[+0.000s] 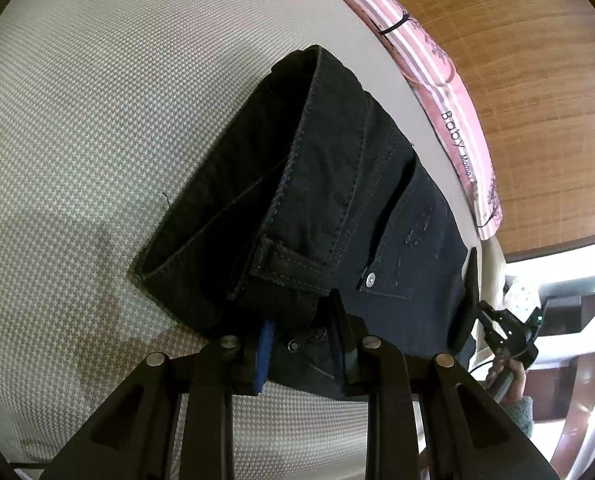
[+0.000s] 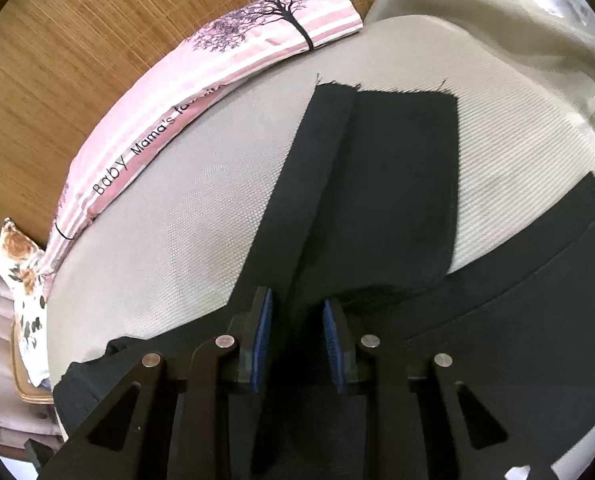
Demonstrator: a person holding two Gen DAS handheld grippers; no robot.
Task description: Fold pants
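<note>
Beige woven bed (image 1: 97,120) w/ pink striped cloth (image 1: 449,92) along upper right, wood wall behind. Black pants (image 1: 317,184) mid-frame, waistband folded. Left gripper (image 1: 303,354) & right gripper (image 2: 297,344) jaws both clamp pants fabric.

Lettering on show, all of it on the pink-and-white striped cushion (image 2: 233,68) along the far edge of the bed: from the right wrist camera, black print on a pink stripe reads "Baby", then "Mama's", then a word starting "fav" that slips under the fold. The left wrist camera catches the same cushion (image 1: 453,120), and there it reads "Baby" and a small "Mama", with "avorite" further up near the top edge, its first letter cut off. Nothing else in either view carries readable writing.
</note>
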